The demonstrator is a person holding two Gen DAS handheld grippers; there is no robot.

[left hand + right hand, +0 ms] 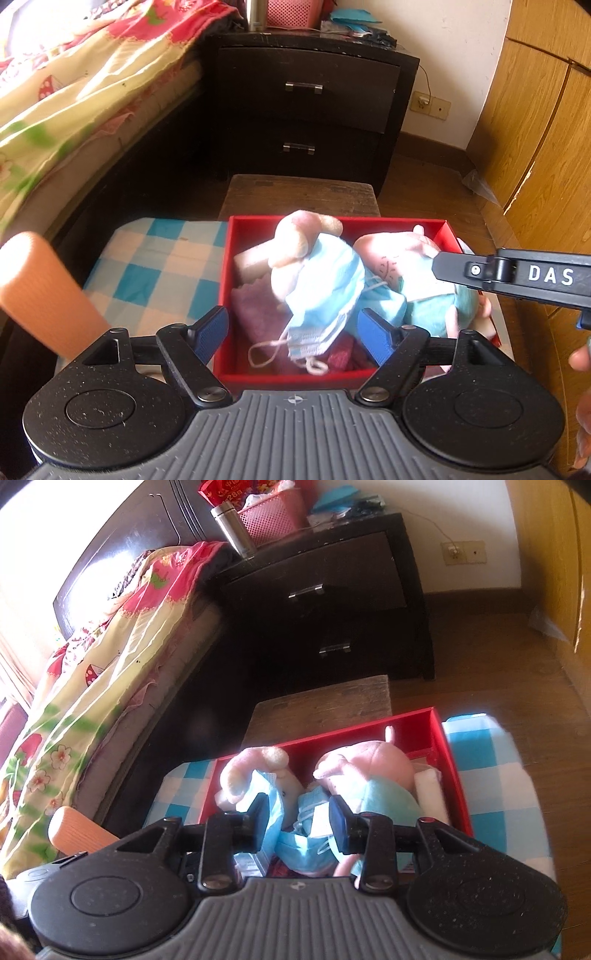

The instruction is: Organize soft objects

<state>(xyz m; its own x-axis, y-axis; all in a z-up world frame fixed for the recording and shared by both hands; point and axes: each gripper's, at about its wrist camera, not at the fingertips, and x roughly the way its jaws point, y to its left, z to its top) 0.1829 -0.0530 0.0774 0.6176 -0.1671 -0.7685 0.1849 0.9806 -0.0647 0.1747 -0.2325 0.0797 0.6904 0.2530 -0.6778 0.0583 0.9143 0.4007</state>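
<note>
The left gripper (293, 334), jaws spread and empty, hangs just near of a blue face mask (325, 291) draped in the red box (258, 376); the right gripper (300, 821), slightly parted, straddles that mask, marginally nearer.

Red box (334, 376) on checkered cloth (155, 280).
</note>
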